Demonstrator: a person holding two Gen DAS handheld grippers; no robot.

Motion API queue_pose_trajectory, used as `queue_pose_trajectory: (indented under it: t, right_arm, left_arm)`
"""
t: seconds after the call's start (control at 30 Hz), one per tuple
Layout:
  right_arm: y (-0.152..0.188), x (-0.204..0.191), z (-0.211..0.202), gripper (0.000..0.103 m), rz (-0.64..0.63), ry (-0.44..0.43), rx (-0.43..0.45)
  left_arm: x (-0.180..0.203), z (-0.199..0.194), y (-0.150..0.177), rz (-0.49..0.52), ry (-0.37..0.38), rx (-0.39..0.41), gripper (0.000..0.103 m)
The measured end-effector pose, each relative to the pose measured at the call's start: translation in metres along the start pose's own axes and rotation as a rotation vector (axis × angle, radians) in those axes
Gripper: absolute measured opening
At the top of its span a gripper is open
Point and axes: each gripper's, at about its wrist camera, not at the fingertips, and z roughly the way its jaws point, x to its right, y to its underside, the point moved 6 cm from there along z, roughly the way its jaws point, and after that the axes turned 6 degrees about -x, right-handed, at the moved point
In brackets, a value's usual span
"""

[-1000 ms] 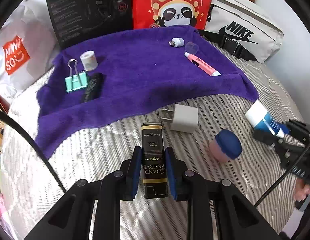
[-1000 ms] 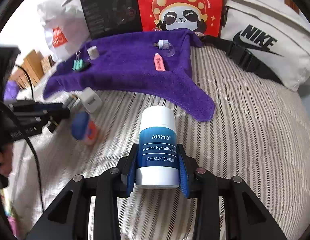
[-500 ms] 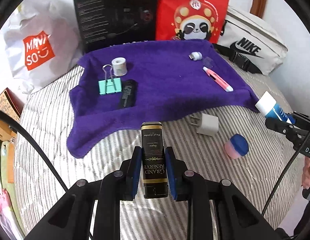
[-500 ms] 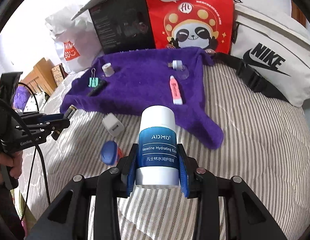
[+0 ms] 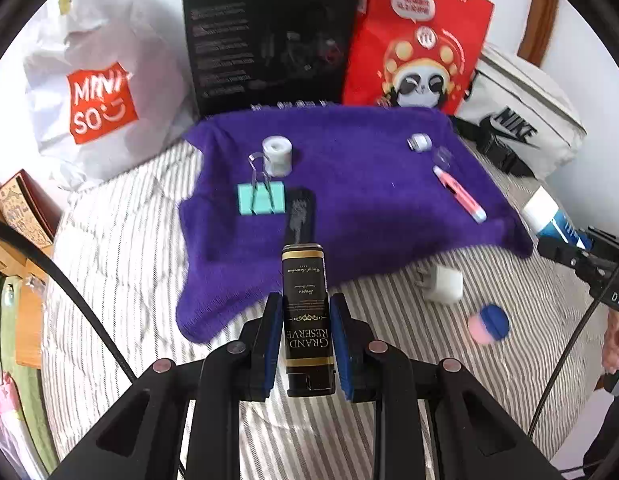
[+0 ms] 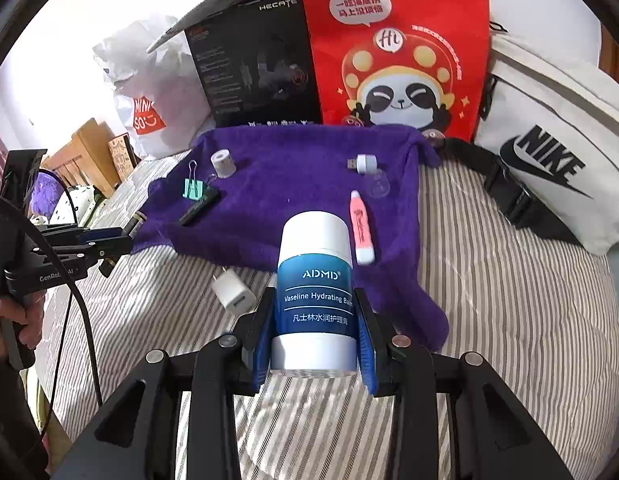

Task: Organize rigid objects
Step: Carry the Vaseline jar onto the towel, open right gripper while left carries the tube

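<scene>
Left wrist view: on my purple towel (image 5: pixel 369 184) already lie the binder clip (image 5: pixel 261 198), tape roll (image 5: pixel 276 156), black bar (image 5: pixel 299 216), USB plug (image 5: pixel 419 143) and pink pen (image 5: pixel 459 194), so I judge the sorting about half done. The charger cube (image 5: pixel 443 284) and pink-blue ball (image 5: pixel 489 324) wait on the striped bedding (image 5: pixel 129 280). My left gripper (image 5: pixel 307 336) is pinched nearly closed on the black lighter (image 5: pixel 307 312); my right gripper (image 6: pixel 315 340), partly open, clamps the balm stick (image 6: pixel 315 292), both held above the bedding
</scene>
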Motion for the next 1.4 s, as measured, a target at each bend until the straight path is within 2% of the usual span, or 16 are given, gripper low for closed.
queue_pose_trajectory:
  t: [0.3, 0.7, 1.1, 1.4]
  right_arm:
    - [-0.029, -0.003, 0.01, 0.036, -0.011, -0.005, 0.01]
    - [-0.058, 0.004, 0.029, 0.036, -0.014, -0.011, 0.013]
    - [-0.083, 0.006, 0.083, 0.036, -0.039, -0.013, -0.054]
    - [-0.083, 0.002, 0.123, 0.036, -0.068, -0.01, -0.121]
  left_arm:
    - [-0.008, 0.003, -0.025, -0.006, 0.02, 0.004, 0.023]
    - [-0.006, 0.027, -0.049, 0.008, 0.028, -0.022, 0.023]
    - [-0.014, 0.043, -0.068, 0.004, 0.031, -0.042, 0.023]
    - [-0.015, 0.054, -0.074, 0.0, 0.047, -0.051, 0.023]
